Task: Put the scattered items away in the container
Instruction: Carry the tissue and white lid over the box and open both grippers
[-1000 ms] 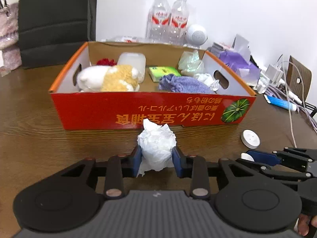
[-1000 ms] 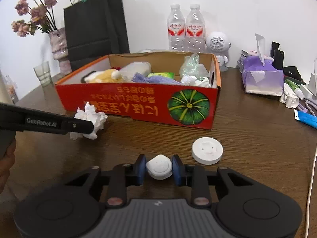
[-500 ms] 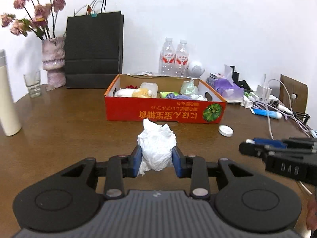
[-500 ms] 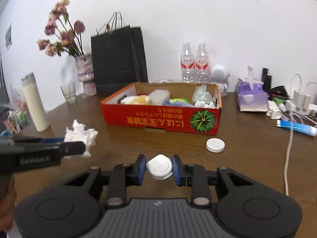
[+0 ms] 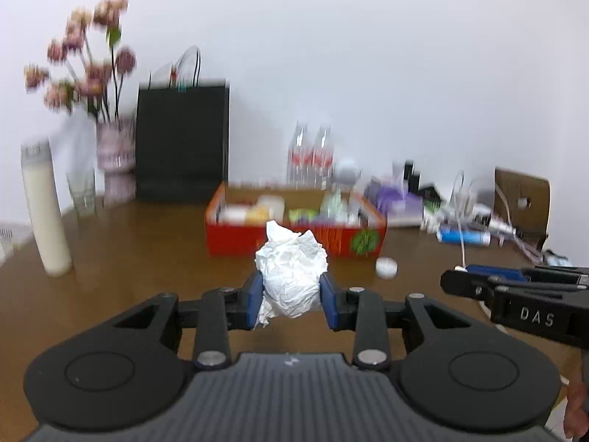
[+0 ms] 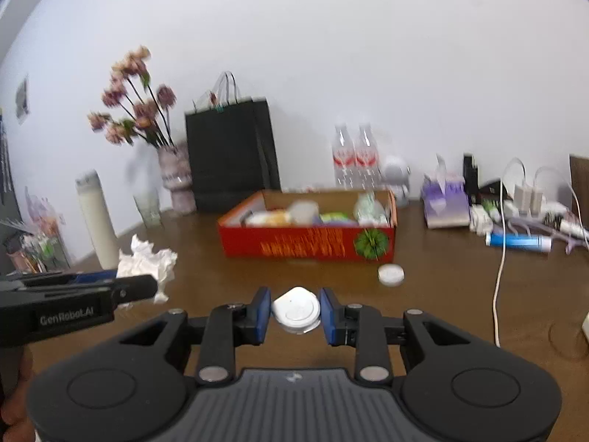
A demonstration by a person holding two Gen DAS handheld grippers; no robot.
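Change: the red box [image 5: 294, 237] looked smaller and farther off, at centre frame, than half a second before; both grippers had drawn back from it.
Left gripper [image 5: 291, 300]: fingers were clamped on the crumpled tissue [image 5: 291, 276], held above the counter [image 5: 129, 258].
Right gripper [image 6: 295, 311]: fingers were closed on a white round cap [image 6: 295, 309].
Second cap [image 6: 391, 274]: lay on the counter just in front of the box's right corner.
Hard to see: the box contents were blurred in the left view; the right gripper [image 5: 515, 294] was cut off at the right edge.

White tissue [image 5: 291, 276]; red box [image 5: 294, 237]
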